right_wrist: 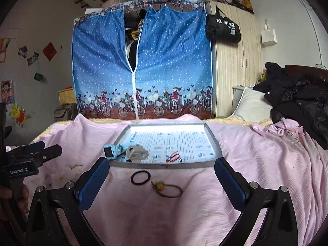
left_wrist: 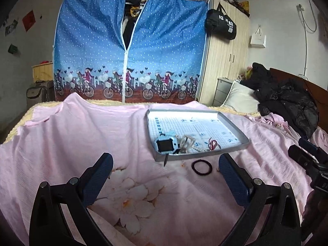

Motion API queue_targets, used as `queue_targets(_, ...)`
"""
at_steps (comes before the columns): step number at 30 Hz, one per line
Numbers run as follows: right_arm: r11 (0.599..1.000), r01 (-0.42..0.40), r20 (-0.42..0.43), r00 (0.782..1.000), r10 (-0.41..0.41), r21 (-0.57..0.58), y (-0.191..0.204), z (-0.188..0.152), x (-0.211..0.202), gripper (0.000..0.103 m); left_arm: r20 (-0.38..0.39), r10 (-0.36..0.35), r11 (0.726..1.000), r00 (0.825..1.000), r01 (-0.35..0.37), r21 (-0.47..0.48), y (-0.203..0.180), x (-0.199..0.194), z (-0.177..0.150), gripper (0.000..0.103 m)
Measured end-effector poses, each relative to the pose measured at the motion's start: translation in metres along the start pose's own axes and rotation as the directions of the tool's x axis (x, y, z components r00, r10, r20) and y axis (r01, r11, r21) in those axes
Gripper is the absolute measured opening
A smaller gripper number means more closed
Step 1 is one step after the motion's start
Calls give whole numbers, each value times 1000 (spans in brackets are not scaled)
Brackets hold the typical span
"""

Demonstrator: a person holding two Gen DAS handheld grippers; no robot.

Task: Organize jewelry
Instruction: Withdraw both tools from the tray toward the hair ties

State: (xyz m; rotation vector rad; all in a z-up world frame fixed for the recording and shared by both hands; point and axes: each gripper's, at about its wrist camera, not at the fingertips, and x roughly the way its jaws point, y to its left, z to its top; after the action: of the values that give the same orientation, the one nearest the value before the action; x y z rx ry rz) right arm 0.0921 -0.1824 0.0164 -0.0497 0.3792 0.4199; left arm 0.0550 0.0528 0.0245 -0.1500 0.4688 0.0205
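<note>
My right claw (right_wrist: 162, 171) is spread wide and holds nothing. Between its fingertips on the pink sheet (right_wrist: 256, 164) lie a black hair band (right_wrist: 140, 177) and, just right of it, a beaded hair tie (right_wrist: 167, 189). Just beyond them sits the tray (right_wrist: 214, 143), with a blue watch (right_wrist: 111, 150), a beige watch (right_wrist: 136, 152) and a red bracelet (right_wrist: 173, 157) along its near edge. My left claw (left_wrist: 165, 164) gapes wide too, empty, the tray ahead to its right.

Blue fabric wardrobe (right_wrist: 141, 65), wooden cupboard (right_wrist: 235, 61), pillow (right_wrist: 252, 106).
</note>
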Motion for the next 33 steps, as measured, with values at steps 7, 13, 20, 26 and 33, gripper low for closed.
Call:
queue_targets(7, 1000, 16, -159, 987, -13, 21, -7, -25, 30, 103, -127, -12, 1000, 992, 8, -30, 5, 26, -16, 101)
queue_targets(13, 999, 15, -270, 963, -6, 31, -17, -44, 53, 103, -196, -79, 995, 977, 65, -75, 7, 40, -23, 101)
queue_targets(20, 996, -82, -342, 937, 67, -27, -30, -42, 89, 103, -272, -178, 984, 946, 172, -48, -4, 76, -8, 101)
queue_targets(26, 961, -239, -439, 885, 156, -139, -36, -41, 131, 103, -361, -220, 973, 906, 229, -19, -9, 126, -3, 101)
queue_targets(33, 956, -278, -490, 848, 200, -91, -44, -54, 160, 103, -452, -259, 961, 854, 276, -29, -21, 173, -16, 100)
